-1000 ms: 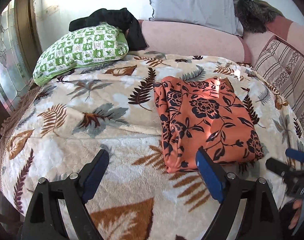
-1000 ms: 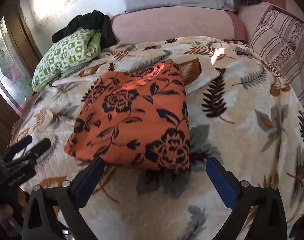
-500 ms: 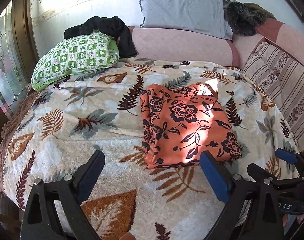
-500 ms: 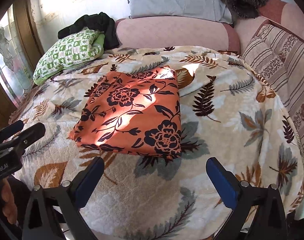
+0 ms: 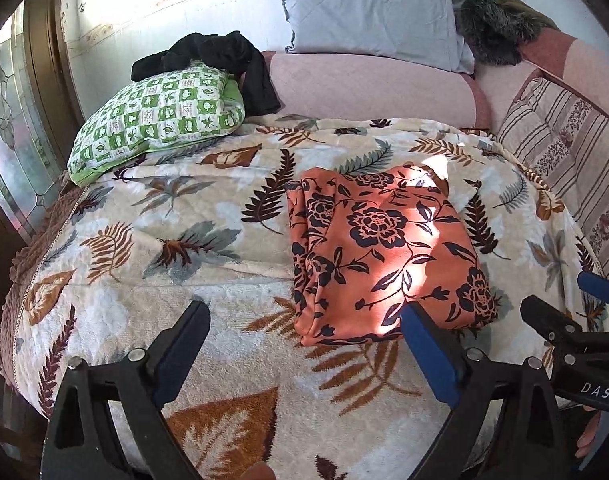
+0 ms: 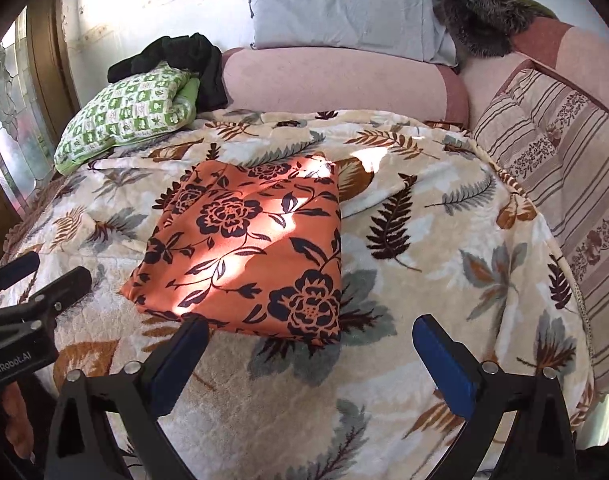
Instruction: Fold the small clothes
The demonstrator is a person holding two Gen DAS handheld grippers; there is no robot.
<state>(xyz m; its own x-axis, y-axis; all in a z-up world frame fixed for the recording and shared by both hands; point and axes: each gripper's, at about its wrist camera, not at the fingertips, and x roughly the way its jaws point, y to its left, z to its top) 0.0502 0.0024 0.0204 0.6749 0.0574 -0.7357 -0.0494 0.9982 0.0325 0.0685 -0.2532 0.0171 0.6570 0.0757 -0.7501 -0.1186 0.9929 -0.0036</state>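
The black garment point(image 5: 224, 64) hides the green pillow's point(image 5: 156, 120) far end; the striped cushion point(image 6: 564, 184) (right side) runs off frame.

1 folded orange garment point(image 5: 384, 256), 2 pillows point(image 5: 160, 108), 1 black garment point(image 5: 224, 56), 2 grippers point(image 5: 304, 328).

Smooth matt cloth is seen in the folded orange garment point(image 5: 384, 252); the leaf-print blanket point(image 5: 208, 280) looks plush and fuzzy, the fingers point(image 6: 444, 364) matt plastic.

Both hand-held grippers point(image 5: 304, 336) point(image 6: 310, 340) farther back from folded garment point(image 5: 380, 252).
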